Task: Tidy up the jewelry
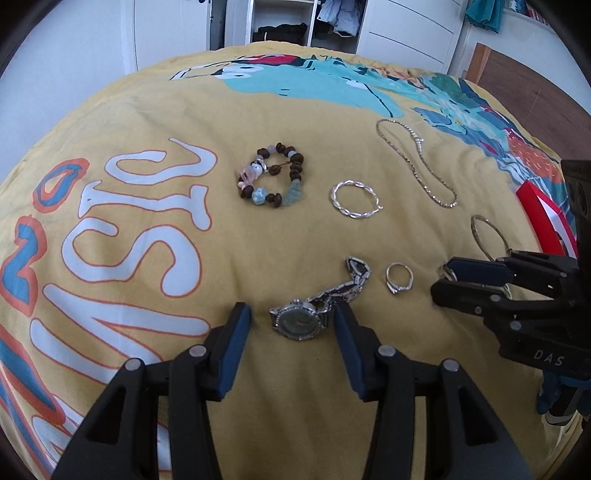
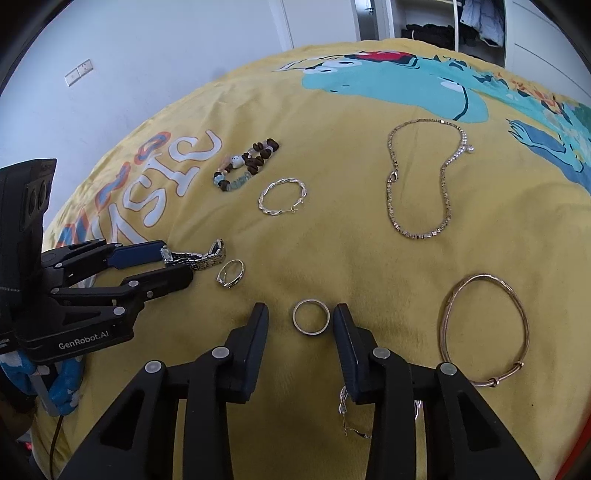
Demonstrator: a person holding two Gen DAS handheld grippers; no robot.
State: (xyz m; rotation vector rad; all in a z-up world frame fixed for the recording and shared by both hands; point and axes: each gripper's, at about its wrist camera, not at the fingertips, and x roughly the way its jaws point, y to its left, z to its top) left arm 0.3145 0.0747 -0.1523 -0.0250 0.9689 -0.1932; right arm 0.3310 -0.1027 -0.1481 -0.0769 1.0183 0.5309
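Both jaws open: left gripper [image 1: 291,314] astride watch [image 1: 299,322], right gripper [image 2: 300,317] astride ring [image 2: 311,316].

A bed under a yellow printed duvet [image 1: 295,236] fills the room's foreground; behind it, white walls [image 2: 166,55], a double wall socket [image 2: 78,72], and an open white wardrobe [image 1: 310,22] holding hanging clothes [image 1: 341,16].

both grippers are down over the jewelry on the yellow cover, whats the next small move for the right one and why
Probably close the right gripper on the plain ring. The ring lies flat on the yellow cover between the two fingers, with a gap on each side, so the pads do not press it yet. The left gripper straddles the watch likewise.
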